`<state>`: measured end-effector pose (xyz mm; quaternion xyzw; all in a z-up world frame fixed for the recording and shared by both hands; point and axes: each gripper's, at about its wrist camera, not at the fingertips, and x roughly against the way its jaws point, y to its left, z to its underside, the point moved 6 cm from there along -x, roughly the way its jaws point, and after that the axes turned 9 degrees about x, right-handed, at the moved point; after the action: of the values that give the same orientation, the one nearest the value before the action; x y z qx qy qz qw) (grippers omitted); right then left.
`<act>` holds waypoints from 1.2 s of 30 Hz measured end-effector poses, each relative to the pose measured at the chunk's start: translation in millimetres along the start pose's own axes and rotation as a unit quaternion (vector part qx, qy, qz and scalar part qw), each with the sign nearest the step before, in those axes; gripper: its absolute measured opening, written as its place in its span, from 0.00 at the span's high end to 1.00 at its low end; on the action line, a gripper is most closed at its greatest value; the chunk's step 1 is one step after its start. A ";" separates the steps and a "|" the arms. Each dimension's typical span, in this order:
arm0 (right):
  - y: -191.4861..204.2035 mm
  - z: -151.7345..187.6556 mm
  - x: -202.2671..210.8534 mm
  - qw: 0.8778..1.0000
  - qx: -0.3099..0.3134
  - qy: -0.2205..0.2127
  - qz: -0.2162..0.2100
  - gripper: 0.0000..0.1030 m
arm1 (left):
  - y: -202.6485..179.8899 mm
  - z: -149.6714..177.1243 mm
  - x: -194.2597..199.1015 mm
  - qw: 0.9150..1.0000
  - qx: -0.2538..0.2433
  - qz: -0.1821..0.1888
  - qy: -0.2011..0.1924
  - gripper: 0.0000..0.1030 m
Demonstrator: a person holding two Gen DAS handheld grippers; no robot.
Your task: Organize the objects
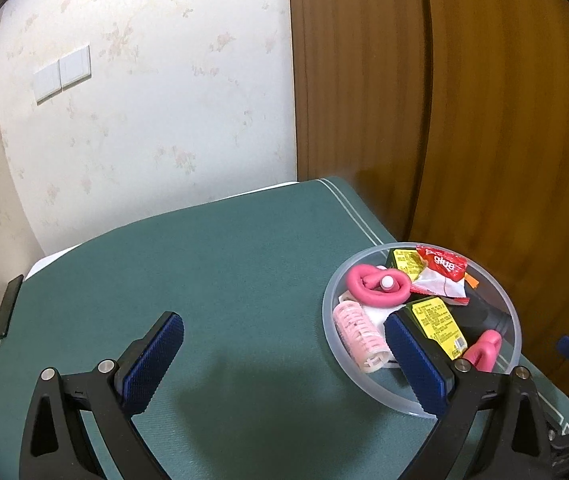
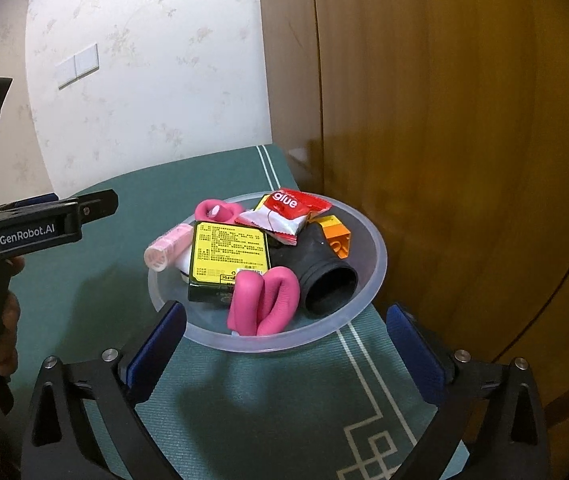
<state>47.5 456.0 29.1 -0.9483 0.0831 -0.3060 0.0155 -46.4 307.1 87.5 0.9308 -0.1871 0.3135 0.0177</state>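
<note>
A clear plastic bowl [image 2: 368,236] stands on the green table near the wooden wall; it also shows in the left wrist view [image 1: 332,292]. It holds a yellow-labelled box [image 2: 228,252], a red glue packet [image 2: 288,208], pink foam rollers [image 2: 264,300], a pink hair curler [image 2: 164,250], a black pipe elbow [image 2: 324,276] and an orange brick [image 2: 338,238]. My right gripper [image 2: 286,348] is open and empty just in front of the bowl. My left gripper [image 1: 284,360] is open and empty left of the bowl, its right finger [image 1: 416,364] over the bowl's rim.
The green table mat [image 1: 224,264] has white border lines. A dark flat object [image 1: 7,307] lies at the table's left edge. A wooden wardrobe [image 2: 464,120] rises right behind the bowl. The left gripper's body [image 2: 36,224] and the hand holding it show at left.
</note>
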 end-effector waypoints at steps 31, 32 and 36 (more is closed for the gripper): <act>-7.4 3.3 5.8 0.998 0.031 0.002 0.051 0.00 | -19.3 20.8 14.4 0.999 -0.044 -0.001 -0.006 0.00; -8.6 3.5 6.0 0.998 0.030 0.001 0.055 0.00 | -20.1 21.6 13.7 0.999 -0.044 0.001 -0.004 0.00; -13.5 4.9 3.7 0.998 0.025 0.003 0.060 0.00 | -23.5 24.7 11.5 0.999 -0.048 0.000 0.001 0.00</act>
<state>55.3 468.6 28.4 -0.9399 0.1326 -0.3095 0.0574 -15.3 321.4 76.5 0.9287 -0.2022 0.3046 0.0625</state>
